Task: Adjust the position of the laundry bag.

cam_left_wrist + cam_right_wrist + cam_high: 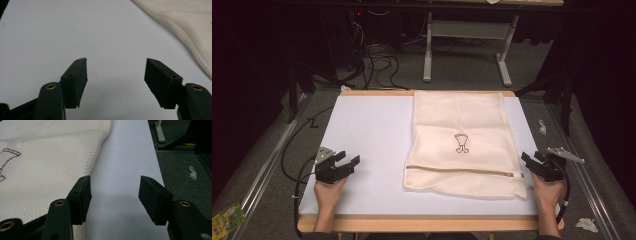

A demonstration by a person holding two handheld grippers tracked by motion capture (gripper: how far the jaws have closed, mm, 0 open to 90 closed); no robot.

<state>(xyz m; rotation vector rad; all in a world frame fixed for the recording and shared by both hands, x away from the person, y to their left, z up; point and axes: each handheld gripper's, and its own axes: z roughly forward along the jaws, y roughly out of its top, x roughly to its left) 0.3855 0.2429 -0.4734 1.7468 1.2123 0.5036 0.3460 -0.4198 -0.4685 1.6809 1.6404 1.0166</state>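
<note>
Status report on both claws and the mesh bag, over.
Left claw open, apart from bag. Right claw open beside mesh bag edge. Bag flat on table. Nothing between.

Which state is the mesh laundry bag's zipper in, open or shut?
Shut, as far as shows: on the mesh laundry bag the zipper runs as one thin unbroken line across the bag, with no gap.

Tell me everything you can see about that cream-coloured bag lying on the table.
The mesh bag is cream-white, made of fine netted fabric, and roughly rectangular. It lies flat on the right half of the white table top, its far edge at the table's far side. A small dark outline drawing sits near its middle, and a zipper line runs across it close to the near edge, which looks shut. The fabric wrinkles slightly. Nothing grips it; the right gripper waits open beside its near right corner.
</note>
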